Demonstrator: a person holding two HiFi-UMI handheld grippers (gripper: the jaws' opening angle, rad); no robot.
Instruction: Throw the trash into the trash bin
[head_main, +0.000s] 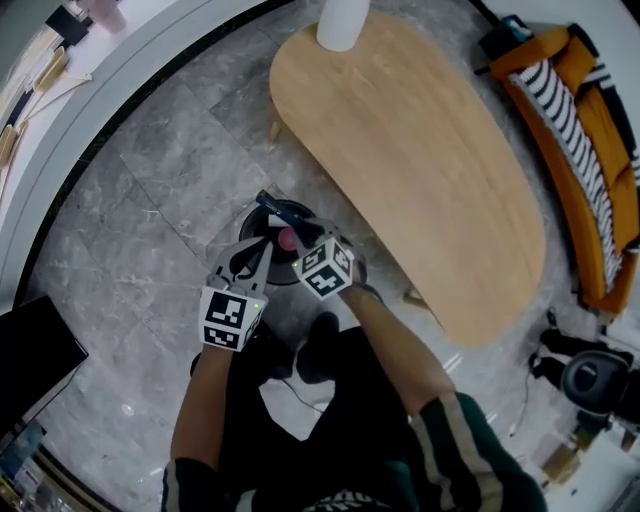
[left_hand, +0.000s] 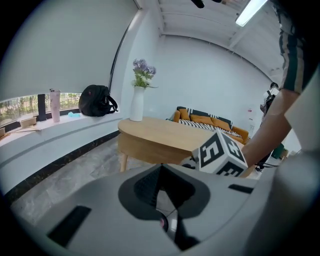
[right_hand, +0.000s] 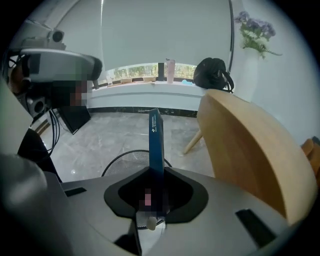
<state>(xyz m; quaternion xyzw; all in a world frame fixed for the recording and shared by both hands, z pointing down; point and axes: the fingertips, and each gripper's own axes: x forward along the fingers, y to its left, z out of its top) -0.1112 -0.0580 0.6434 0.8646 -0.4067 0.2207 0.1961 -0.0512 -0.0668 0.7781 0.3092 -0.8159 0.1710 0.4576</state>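
A round black wire trash bin (head_main: 303, 208) stands on the marble floor at the person's feet, just off the table's near end. Above it, my right gripper (head_main: 288, 222) is shut on a thin dark-blue carton (right_hand: 155, 137) that stands upright between the jaws, with the bin's rim (right_hand: 117, 159) right below. In the head view the carton (head_main: 271, 202) pokes out over the bin's far edge. My left gripper (head_main: 252, 252) hangs beside the right one at the bin's left edge. Its fingers (left_hand: 150, 182) meet at the tips and I see nothing between them.
A long oval wooden table (head_main: 420, 170) with a white vase (head_main: 342, 22) lies to the right of the bin. An orange sofa (head_main: 590, 150) stands beyond it. A curved white window ledge (head_main: 90, 110) runs along the left, bearing a black backpack (left_hand: 96, 100).
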